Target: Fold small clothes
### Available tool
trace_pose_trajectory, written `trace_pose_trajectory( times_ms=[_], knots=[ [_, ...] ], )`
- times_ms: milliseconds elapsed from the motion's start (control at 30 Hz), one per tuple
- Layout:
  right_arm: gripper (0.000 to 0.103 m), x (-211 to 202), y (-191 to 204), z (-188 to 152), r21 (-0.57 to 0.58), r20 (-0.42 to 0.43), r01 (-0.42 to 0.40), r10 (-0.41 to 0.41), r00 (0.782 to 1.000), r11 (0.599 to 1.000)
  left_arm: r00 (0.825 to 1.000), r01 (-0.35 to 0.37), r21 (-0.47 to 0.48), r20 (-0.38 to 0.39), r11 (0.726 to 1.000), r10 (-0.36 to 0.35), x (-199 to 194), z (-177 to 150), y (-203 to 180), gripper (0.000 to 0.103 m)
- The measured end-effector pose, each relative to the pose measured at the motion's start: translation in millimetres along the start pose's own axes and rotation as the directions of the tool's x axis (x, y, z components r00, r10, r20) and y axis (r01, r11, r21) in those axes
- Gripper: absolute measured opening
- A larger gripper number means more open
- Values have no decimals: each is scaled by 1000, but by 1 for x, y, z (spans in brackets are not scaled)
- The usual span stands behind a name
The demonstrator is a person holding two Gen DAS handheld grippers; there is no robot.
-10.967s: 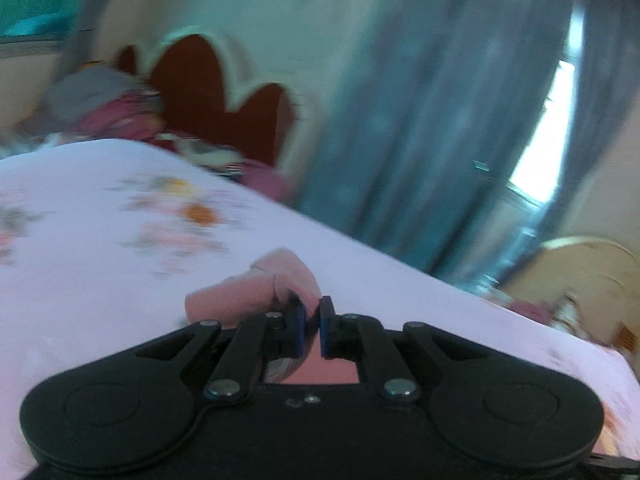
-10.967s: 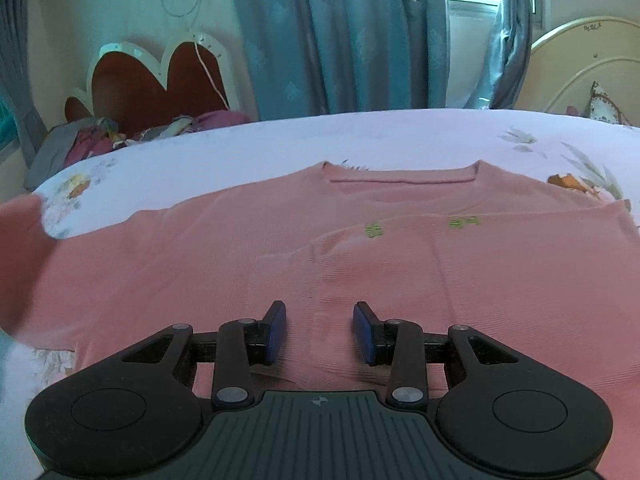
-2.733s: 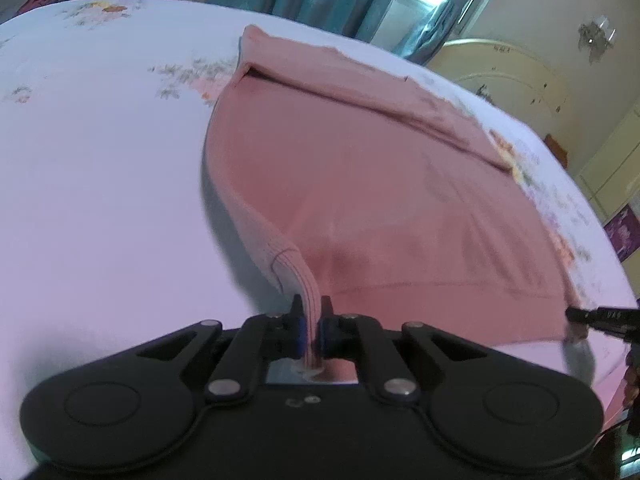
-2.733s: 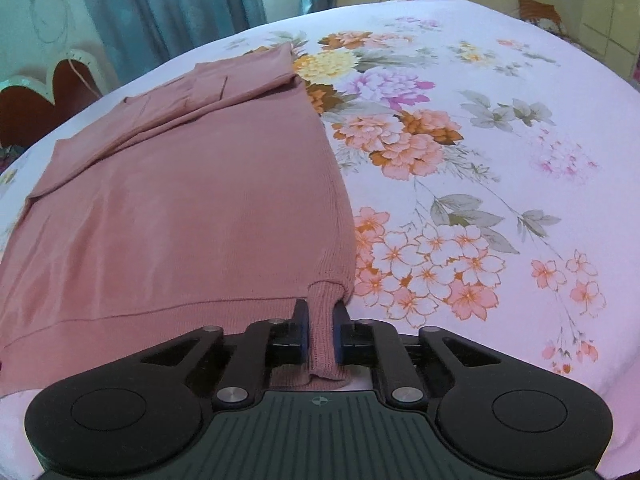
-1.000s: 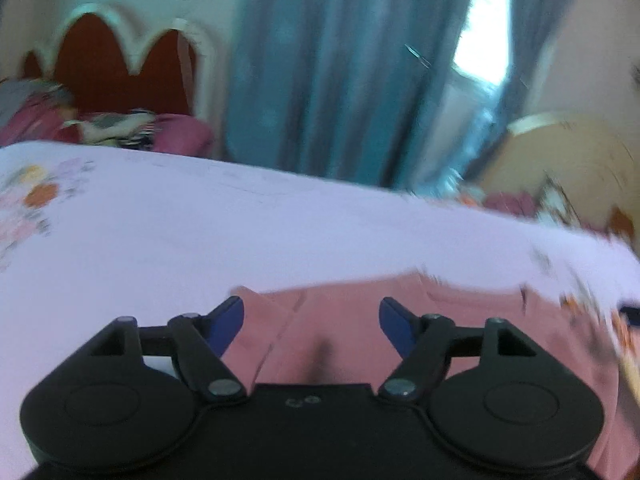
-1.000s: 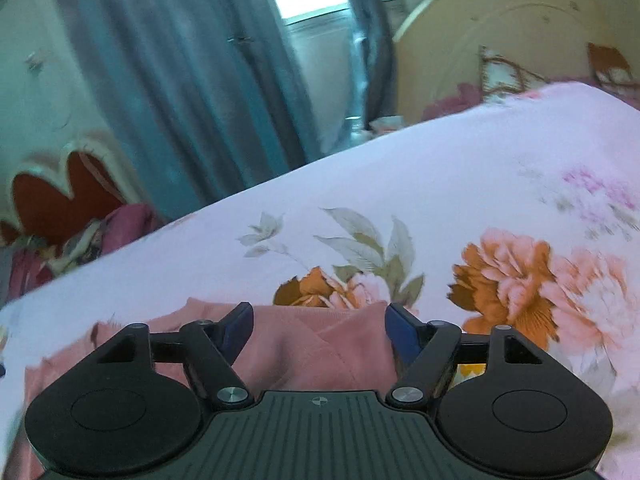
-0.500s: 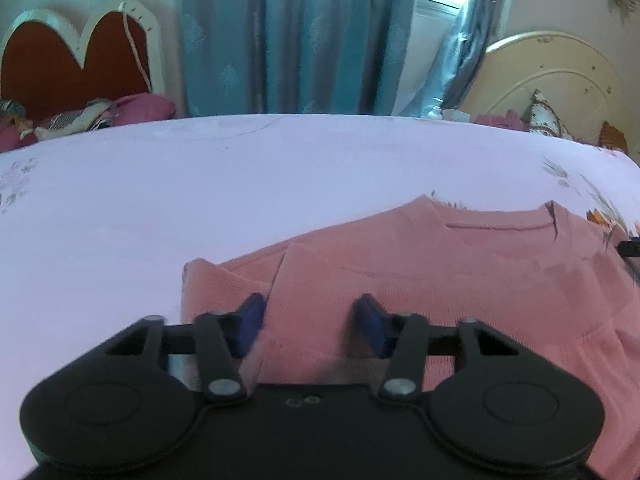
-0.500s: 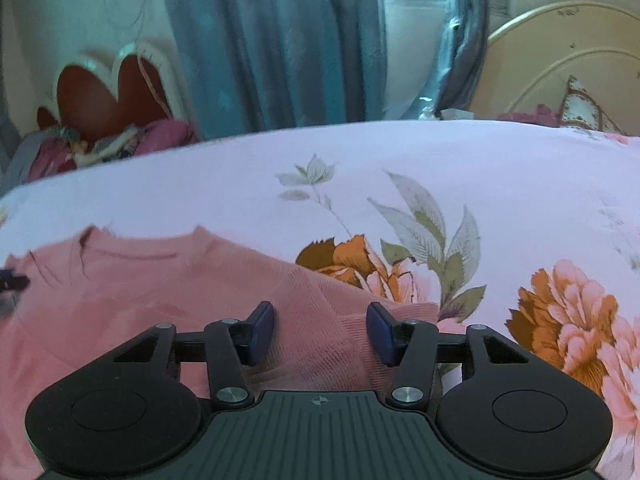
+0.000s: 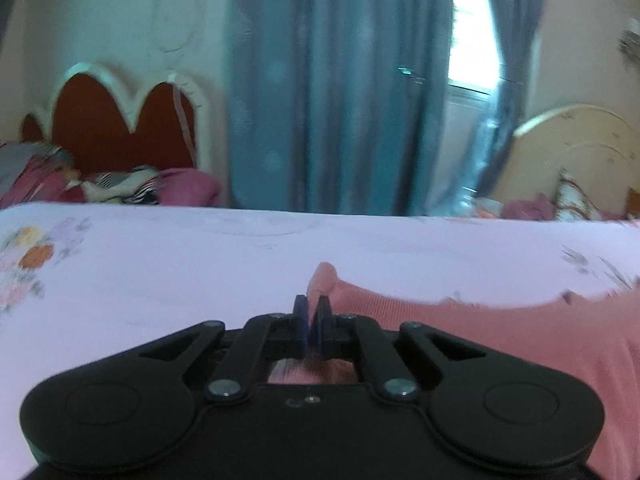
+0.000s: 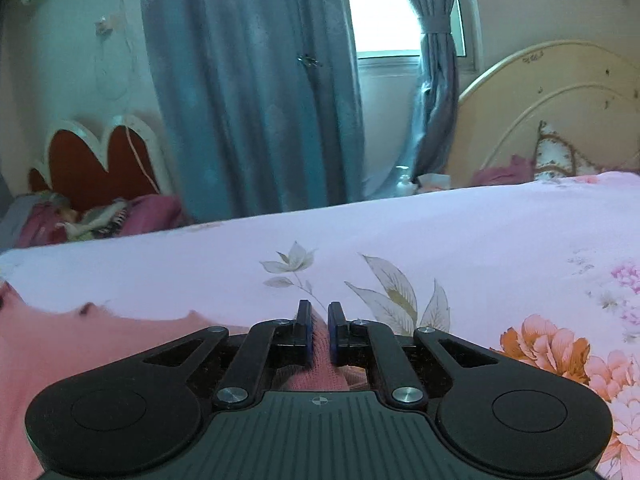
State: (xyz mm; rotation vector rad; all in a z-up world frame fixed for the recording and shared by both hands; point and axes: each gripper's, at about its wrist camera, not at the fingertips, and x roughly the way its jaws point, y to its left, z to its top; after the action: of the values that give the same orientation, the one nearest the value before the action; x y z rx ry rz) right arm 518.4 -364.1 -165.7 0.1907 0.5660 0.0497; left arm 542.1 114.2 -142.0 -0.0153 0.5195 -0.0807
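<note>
We hold the left gripper (image 9: 311, 322) low in the centre of the left wrist view, its jaws clamped on a pinch of the pink top (image 9: 500, 332), with a small peak of knit poking up just past the blue pads (image 9: 301, 316). From there the top spreads toward the lower right of that frame, lying on the sheet (image 9: 200, 264), which fills the middle band from edge to edge.

In the right wrist view we have the right gripper (image 10: 319, 334) in the lower centre, likewise closed on a fold of the top (image 10: 80, 344); pink cloth shows between its pads (image 10: 306, 332) and below them inside the frame of the tool. Here the top runs off to the lower left, and the sheet (image 10: 480, 232) carries large printed flowers (image 10: 548, 344) at the lower right.

Both sets of jaws have just been closing, each with the top's cloth between them.

Beyond the bed hang blue curtains (image 10: 248, 100), in the upper centre.
</note>
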Motion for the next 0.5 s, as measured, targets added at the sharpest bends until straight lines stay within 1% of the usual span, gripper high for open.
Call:
trace_pose_trajectory(
  times_ms=[33, 100, 133, 200, 233, 267, 333, 367, 400, 433, 500],
  knots=[
    [7, 3, 3, -3, 7, 4, 15, -15, 1000, 1000, 1000, -18, -9, 3, 1000, 18, 4, 0, -3, 4],
    [7, 10, 5, -9, 10, -10, 42, -42, 999, 999, 998, -62, 51, -2, 997, 62, 12, -7, -13, 4],
    [7, 15, 5, -14, -10, -40, 65, -65, 997, 998, 997, -75, 88, -24, 993, 78, 16, -12, -16, 4],
    [7, 30, 7, -23, -54, -102, 102, -107, 989, 993, 992, -77, 131, -90, 988, 90, 25, -22, -19, 5],
    [7, 35, 6, -27, -63, -110, 106, -112, 988, 992, 989, -87, 150, -107, 985, 104, 29, -27, -21, 5],
    [7, 34, 6, -28, -69, -100, 111, -118, 988, 991, 988, -96, 169, -106, 981, 115, 28, -28, -22, 6],
    [8, 33, 7, -25, -74, -100, 107, -114, 988, 991, 986, -104, 193, -108, 976, 127, 26, -24, -24, 13],
    [9, 29, 7, -25, -70, -86, 110, -116, 989, 991, 986, -106, 191, -105, 976, 128, 24, -22, -23, 23],
    [9, 23, 6, -23, -57, -67, 117, -120, 990, 992, 987, -105, 183, -102, 977, 125, 20, -22, -21, 30],
    [9, 18, 5, -21, -44, -56, 113, -116, 992, 993, 988, -98, 170, -102, 981, 116, 17, -21, -18, 34],
    [9, 8, 2, -17, -26, -45, 103, -104, 994, 994, 989, -105, 145, -85, 984, 118, 8, -18, -14, 64]
  ],
)
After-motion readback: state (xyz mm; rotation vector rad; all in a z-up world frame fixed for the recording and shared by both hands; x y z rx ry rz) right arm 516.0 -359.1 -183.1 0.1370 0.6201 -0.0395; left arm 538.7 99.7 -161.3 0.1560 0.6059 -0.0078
